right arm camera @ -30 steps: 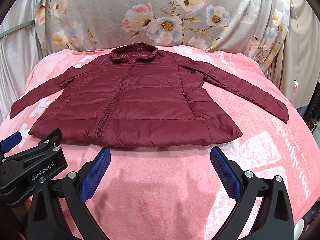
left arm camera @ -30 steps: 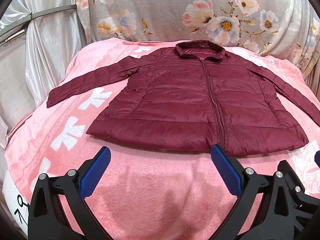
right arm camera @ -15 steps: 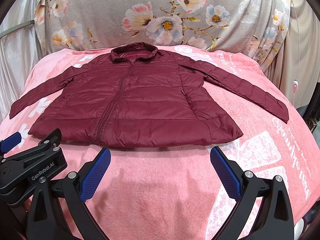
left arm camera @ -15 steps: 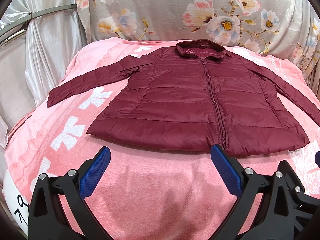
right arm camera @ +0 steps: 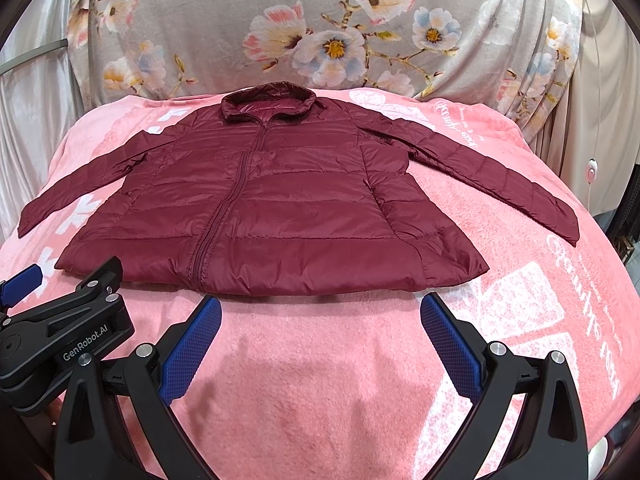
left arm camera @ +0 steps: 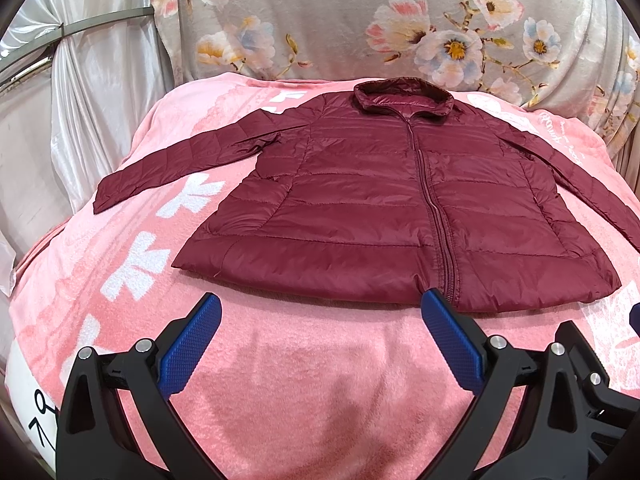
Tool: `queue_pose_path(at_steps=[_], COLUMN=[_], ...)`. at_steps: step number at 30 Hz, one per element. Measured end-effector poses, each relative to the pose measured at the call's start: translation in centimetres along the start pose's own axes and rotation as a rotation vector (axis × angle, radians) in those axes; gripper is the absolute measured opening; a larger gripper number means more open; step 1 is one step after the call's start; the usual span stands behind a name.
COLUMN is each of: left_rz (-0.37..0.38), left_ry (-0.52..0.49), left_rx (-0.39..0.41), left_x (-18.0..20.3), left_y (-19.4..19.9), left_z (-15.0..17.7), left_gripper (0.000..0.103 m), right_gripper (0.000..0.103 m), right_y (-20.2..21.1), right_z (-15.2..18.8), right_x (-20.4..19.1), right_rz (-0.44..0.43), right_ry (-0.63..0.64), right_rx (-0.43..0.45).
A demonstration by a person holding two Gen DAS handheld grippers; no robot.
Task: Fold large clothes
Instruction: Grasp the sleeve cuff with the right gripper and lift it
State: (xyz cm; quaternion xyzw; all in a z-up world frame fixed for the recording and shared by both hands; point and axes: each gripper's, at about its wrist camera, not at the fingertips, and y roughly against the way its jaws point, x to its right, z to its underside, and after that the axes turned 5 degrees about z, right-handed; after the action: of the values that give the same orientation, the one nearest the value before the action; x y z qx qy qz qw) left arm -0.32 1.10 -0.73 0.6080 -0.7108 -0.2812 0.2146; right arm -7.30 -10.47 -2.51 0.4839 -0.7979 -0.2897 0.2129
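The jacket lies flat, zipped and face up on the pink blanket, sleeves spread; both the left hand-held gripper and right hand-held gripper hover near its hem, jaws wide and empty; best to pinch each sleeve by the cuff and fold it inward across the chest.

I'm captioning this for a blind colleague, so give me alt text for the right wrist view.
A maroon puffer jacket lies flat and zipped on a pink blanket, collar away from the camera, both sleeves spread outward. The open right gripper hovers just short of its hem, with part of the left gripper at the left edge.
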Motion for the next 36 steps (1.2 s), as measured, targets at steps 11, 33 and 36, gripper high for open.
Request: queue_pose_path(at_steps=[11, 33, 36], left_rz=[0.02, -0.125, -0.109], left_ry=[0.0, 0.125, 0.133], left_rx=[-0.022, -0.019, -0.038], left_x=[-0.4, -6.7, -7.1], left_y=[-2.1, -12.2, -13.4], left_z=[-1.0, -8.7, -9.4], left_gripper=[0.098, 0.098, 0.098], right_gripper=[0.098, 0.098, 0.084], right_y=[-3.3, -18.0, -18.7], right_z=[0.0, -3.2, -4.2], right_x=[2.2, 35.9, 36.3], right_rz=[-0.052, 0.313, 0.357], right_ry=[-0.034, -0.824, -0.813], right_rx=[-0.04, -0.154, -0.128])
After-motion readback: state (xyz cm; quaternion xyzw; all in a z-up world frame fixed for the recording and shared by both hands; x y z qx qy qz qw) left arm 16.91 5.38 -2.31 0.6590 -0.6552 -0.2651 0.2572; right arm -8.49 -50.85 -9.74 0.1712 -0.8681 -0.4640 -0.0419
